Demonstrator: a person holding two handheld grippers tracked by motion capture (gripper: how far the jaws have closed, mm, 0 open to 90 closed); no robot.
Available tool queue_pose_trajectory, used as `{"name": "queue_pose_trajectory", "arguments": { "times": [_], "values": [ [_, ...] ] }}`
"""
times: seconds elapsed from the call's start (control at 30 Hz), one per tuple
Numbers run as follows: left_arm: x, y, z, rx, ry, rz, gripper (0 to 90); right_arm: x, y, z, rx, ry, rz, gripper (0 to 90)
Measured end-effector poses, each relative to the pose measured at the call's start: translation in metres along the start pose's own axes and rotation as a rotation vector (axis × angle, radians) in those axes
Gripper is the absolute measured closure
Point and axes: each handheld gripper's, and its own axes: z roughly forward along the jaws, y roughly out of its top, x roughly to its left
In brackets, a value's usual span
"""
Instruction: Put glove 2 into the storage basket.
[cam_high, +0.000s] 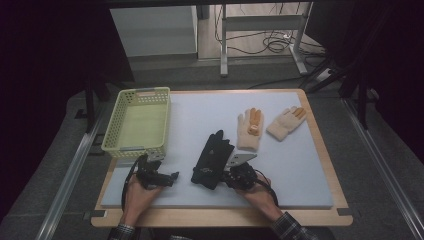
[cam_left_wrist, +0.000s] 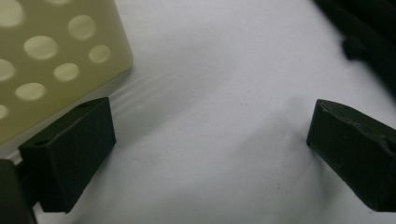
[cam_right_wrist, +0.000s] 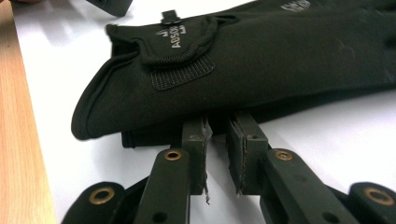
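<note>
A pair of black gloves lies stacked in the middle of the white mat, cuffs toward me. My right gripper sits low at their cuff end. In the right gripper view its jaws stand nearly together with a slim gap, and the right gripper has its tips tucked under the edge of the black gloves; I cannot see whether they pinch fabric. My left gripper rests near the basket's front corner. In its own view the left gripper is wide open over bare mat.
A pale green perforated basket stands at the mat's left, its corner close to my left jaw. Two cream gloves with orange fingers lie at the back right. The wooden table edge borders the mat.
</note>
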Motion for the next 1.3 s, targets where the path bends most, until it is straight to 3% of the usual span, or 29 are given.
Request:
{"name": "queue_pose_trajectory", "arguments": {
  "times": [0.2, 0.43, 0.67, 0.73, 0.9, 0.93, 1.1, 1.3],
  "values": [
    [0.007, -0.004, -0.003, 0.005, -0.007, 0.010, 1.3, 0.009, 0.017, 0.024, -0.012, 0.000, -0.034, 75.7],
    [0.007, -0.004, -0.003, 0.005, -0.009, 0.013, 1.1, 0.007, 0.014, 0.014, -0.003, -0.018, -0.047, 69.4],
    [0.007, -0.004, -0.003, 0.003, -0.011, 0.007, 1.0, -0.012, 0.001, -0.012, -0.011, -0.083, -0.029, 59.3],
    [0.007, -0.004, -0.003, 0.003, -0.011, 0.007, 1.0, -0.026, -0.005, -0.027, -0.023, -0.116, 0.004, 53.3],
    [0.007, -0.004, -0.004, 0.001, -0.010, 0.009, 1.5, -0.041, -0.015, -0.040, -0.014, -0.168, 0.022, 45.2],
    [0.007, -0.004, -0.004, 0.000, -0.009, 0.007, 1.7, -0.051, -0.021, -0.048, -0.013, -0.197, 0.038, 40.4],
    [0.006, -0.004, -0.005, 0.001, -0.012, -0.004, 1.8, -0.070, -0.034, -0.061, -0.011, -0.261, 0.077, 34.4],
    [0.001, 0.001, -0.011, -0.009, -0.070, -0.011, 1.4, -0.088, -0.048, -0.074, -0.021, -0.335, 0.106, 29.2]
  ]
}}
